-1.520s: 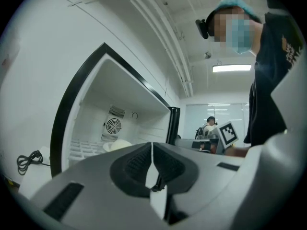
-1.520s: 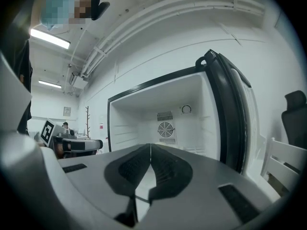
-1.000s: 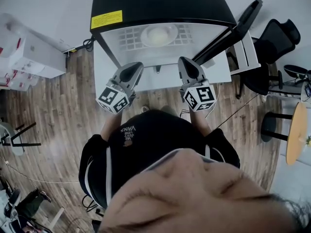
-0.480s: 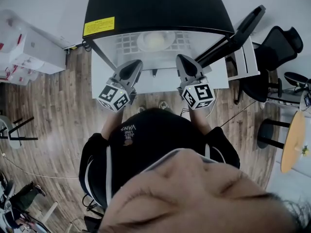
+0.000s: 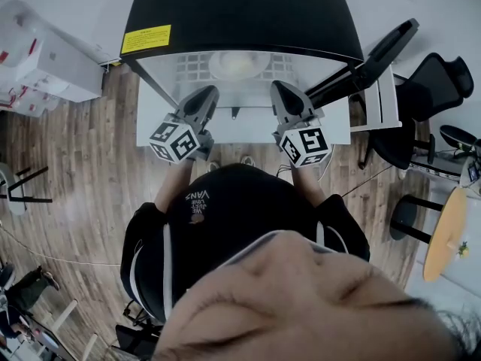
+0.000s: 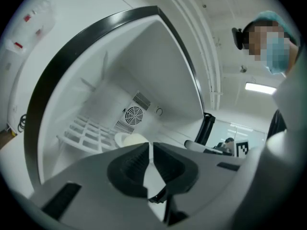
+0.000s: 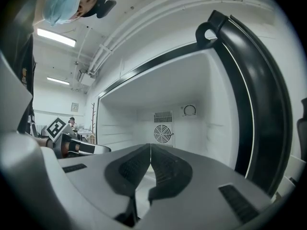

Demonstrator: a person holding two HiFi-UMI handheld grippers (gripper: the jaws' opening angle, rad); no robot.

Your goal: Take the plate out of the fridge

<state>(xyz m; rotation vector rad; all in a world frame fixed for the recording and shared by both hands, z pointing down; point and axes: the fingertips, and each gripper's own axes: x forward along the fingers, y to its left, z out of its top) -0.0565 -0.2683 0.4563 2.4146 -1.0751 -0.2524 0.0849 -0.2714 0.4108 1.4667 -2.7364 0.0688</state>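
Observation:
A white plate [image 5: 240, 64] rests on the wire shelf [image 5: 192, 69] inside the open black fridge [image 5: 240, 13]. In the left gripper view the plate [image 6: 130, 139] shows just beyond the jaws, on the white shelf [image 6: 86, 133]. My left gripper [image 5: 207, 96] and right gripper [image 5: 279, 92] hover side by side at the fridge's mouth, a short way in front of the plate. Both are shut with nothing between the jaws. In the right gripper view my right gripper [image 7: 150, 147] points at the fridge's back wall and fan [image 7: 163, 133]; the plate is hidden there.
The fridge door [image 5: 368, 55] stands open to the right. A black office chair [image 5: 432, 89] and a round wooden table [image 5: 443, 228] are at the right. White boxes [image 5: 45, 66] sit at the left on the wooden floor.
Both grippers have moved slightly forward toward the fridge opening. Their jaws have stayed shut.

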